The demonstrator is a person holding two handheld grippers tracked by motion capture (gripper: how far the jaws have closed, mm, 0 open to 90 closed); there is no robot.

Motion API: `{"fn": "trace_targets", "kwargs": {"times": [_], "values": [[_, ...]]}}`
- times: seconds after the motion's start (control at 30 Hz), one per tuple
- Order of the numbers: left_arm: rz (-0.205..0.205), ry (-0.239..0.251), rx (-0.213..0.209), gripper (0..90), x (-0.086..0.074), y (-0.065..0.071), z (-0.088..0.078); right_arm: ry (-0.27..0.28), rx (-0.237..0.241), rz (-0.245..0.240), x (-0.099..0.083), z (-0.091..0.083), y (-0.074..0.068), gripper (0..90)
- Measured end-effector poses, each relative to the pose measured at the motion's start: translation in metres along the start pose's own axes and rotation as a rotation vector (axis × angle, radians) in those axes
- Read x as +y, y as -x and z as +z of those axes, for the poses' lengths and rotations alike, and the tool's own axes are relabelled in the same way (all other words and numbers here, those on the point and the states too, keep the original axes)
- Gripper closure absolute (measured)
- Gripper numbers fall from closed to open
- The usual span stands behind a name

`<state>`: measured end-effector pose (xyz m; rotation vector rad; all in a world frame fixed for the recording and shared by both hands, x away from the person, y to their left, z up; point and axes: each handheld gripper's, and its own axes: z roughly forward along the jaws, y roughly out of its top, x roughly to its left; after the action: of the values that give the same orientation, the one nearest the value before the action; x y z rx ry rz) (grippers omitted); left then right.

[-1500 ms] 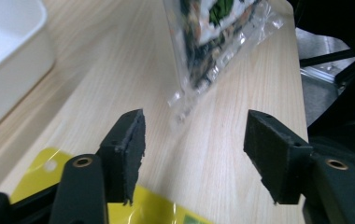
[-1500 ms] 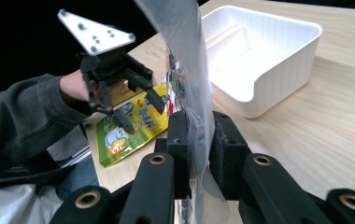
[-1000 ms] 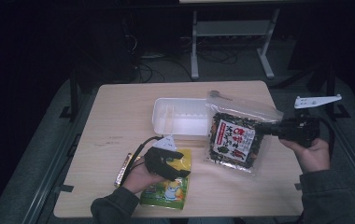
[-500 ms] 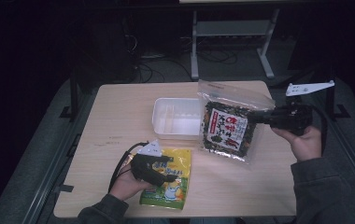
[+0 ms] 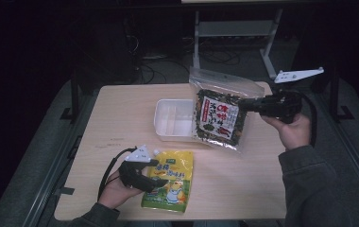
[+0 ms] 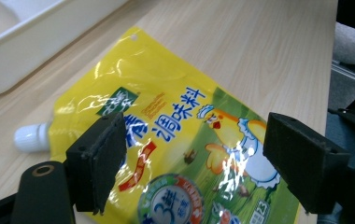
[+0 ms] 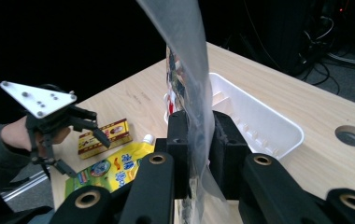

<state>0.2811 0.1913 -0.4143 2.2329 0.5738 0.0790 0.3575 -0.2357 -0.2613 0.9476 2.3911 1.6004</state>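
A yellow spouted pouch [image 5: 169,185] with a chicken picture lies flat near the table's front edge. My left gripper [image 5: 160,174] hovers low over its left part; its jaws have just been opening and stand open, the pouch [image 6: 180,121] under the gap and untouched by the pads [image 6: 97,161]. At the right, my right gripper [image 5: 243,105] is shut on the edge of a clear bag of dark snack mix [image 5: 219,119]. That bag hangs upright above the table beside a white tray [image 5: 164,124]. In the right gripper view the pads pinch the clear film [image 7: 199,116].
The white tray [image 7: 264,128] looks empty and sits mid-table. A small red and yellow box [image 7: 104,134] lies by the left gripper [image 7: 75,140]. A round hole [image 7: 351,135] is in the tabletop. Cables and a metal frame [image 5: 234,28] stand beyond the far edge.
The right gripper lifted the snack bag off the table and carried it left toward the tray, now hanging upright. The left hand slid back left along the yellow pouch.
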Motion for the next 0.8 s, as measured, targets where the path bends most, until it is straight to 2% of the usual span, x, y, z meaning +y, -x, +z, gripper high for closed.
{"fn": "trace_targets", "kwargs": {"times": [0.57, 0.8], "values": [[-0.031, 0.008, 0.016, 20.0, -0.015, -0.006, -0.007, 0.043, -0.078, -0.003, 0.032, 0.032, 0.0, 78.9], [-0.039, 0.02, 0.015, 20.0, -0.018, -0.008, -0.011, 0.063, -0.115, -0.003, 0.046, 0.057, 0.003, 78.9]]}}
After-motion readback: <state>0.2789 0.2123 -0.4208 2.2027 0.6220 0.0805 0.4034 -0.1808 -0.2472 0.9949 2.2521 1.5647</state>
